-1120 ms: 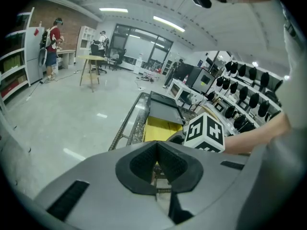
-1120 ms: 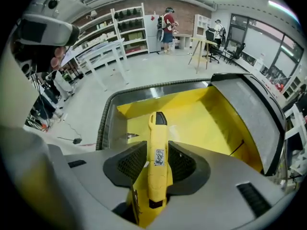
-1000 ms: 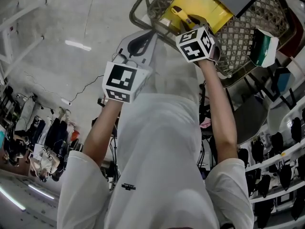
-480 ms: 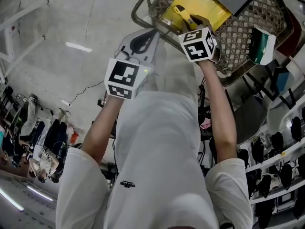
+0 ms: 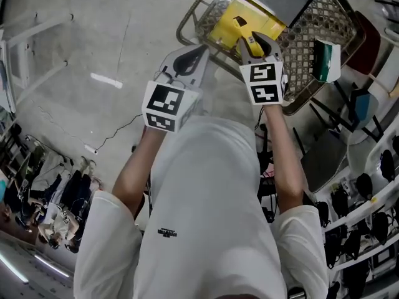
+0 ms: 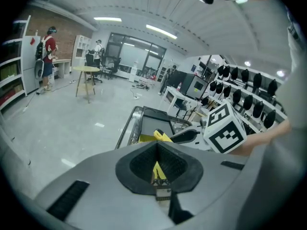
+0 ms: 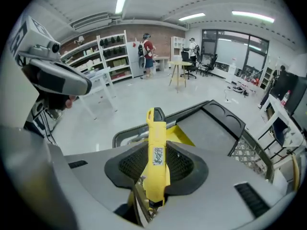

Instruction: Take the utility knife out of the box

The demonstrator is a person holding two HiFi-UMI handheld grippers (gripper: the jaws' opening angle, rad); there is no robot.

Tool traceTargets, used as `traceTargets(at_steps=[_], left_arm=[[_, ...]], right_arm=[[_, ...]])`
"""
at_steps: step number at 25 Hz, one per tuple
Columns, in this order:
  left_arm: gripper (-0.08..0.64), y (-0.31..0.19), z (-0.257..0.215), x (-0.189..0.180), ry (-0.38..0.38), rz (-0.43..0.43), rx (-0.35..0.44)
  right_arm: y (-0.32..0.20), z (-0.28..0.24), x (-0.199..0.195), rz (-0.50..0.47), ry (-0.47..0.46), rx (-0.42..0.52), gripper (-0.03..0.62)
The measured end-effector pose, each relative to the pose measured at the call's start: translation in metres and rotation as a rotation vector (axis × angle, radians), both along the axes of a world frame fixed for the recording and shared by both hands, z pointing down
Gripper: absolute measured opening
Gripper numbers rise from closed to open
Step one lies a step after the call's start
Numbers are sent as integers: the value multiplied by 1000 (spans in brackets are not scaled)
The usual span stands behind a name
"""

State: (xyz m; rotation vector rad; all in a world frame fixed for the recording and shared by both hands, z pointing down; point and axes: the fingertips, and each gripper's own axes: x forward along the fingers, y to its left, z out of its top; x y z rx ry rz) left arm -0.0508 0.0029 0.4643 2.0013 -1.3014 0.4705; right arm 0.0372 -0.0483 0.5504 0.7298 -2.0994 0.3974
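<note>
Clamping the utility knife (image 7: 157, 163) in your right gripper's (image 5: 252, 42) jaws, you're holding the left gripper's (image 5: 187, 58) jaws closed, empty.

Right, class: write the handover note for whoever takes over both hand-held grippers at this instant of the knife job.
Left hand-held gripper: jaws together, nothing between them, held near the basket's corner.
Right hand-held gripper: shut on the yellow utility knife, gripped round its middle.
Things: the knife is above the yellow box, which sits in the wire basket.
Done: knife grasped and, as far as the views show, raised off the box.
Left: carry it clear of the basket and set it down.
</note>
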Motion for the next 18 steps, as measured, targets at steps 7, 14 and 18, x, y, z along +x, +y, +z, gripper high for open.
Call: traceTargets(at_steps=[7, 14, 18], left_arm=[[-1, -4, -65, -2, 20, -10, 83], [0, -18, -128, -11, 29, -14, 199], [0, -27, -157, -16, 38, -11, 246]], right_arm=[[-2, -99, 15, 102, -103, 105, 103], [-5, -200, 47, 271, -220, 268, 103], [-1, -246, 73, 373, -287, 358, 103]])
